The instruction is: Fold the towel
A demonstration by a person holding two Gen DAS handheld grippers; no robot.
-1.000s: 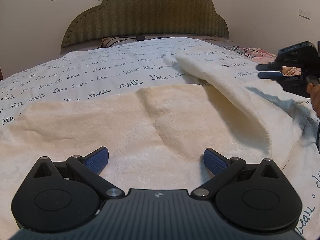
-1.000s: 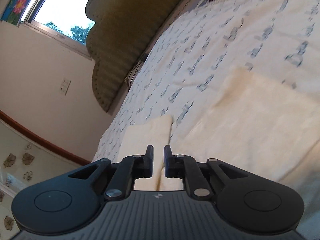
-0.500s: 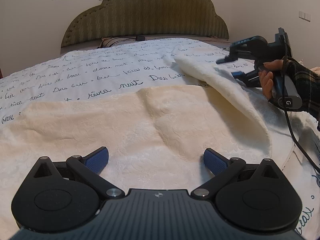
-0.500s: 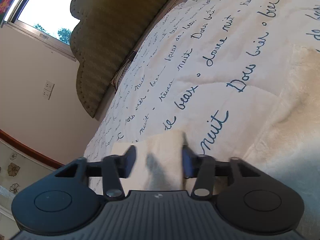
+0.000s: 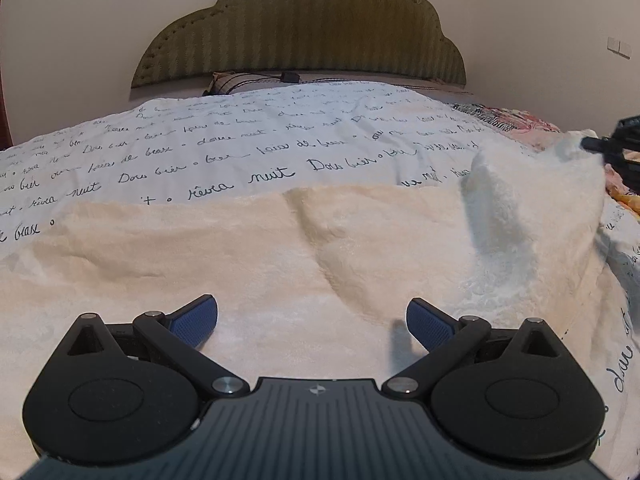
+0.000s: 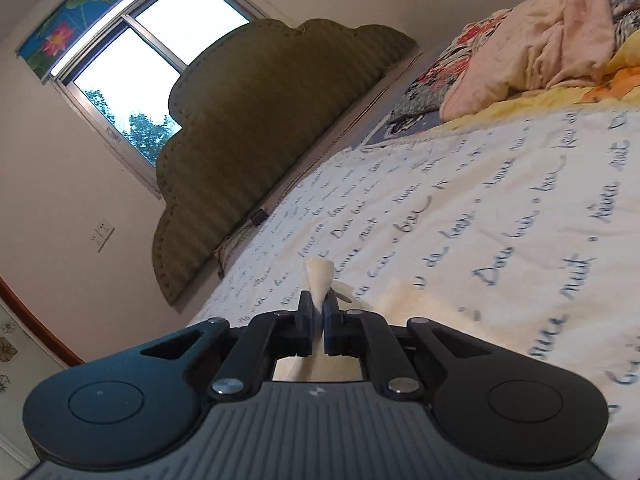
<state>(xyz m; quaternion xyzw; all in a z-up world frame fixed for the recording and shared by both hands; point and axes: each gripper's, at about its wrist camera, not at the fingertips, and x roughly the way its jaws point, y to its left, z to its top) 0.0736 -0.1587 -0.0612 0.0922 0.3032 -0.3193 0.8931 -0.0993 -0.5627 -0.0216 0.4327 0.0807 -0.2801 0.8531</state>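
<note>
Bed cover (image 5: pixel 280 148): white, spread over the bed, printed all over with dark cursive script; legible words include "nuit", "Dors bien", "rêves"; the rest too loose or blurred to read.
Headboard (image 5: pixel 298 28): olive green, scalloped outline, against the wall below a window.
Towel (image 5: pixel 280 264): cream, lying rumpled across the near part of the cover; far right corner raised off the bed and pulled up toward the right edge.
Left gripper (image 5: pixel 312 322): low over the towel's near edge, level, pointing at the headboard; blue-padded fingers (image 5: pixel 198 318) spread wide, nothing between them.
Right gripper (image 6: pixel 319 312): rolled steeply, bed slanting across its view; fingers pressed together on the towel's corner, a cream tip sticking out past them.
</note>
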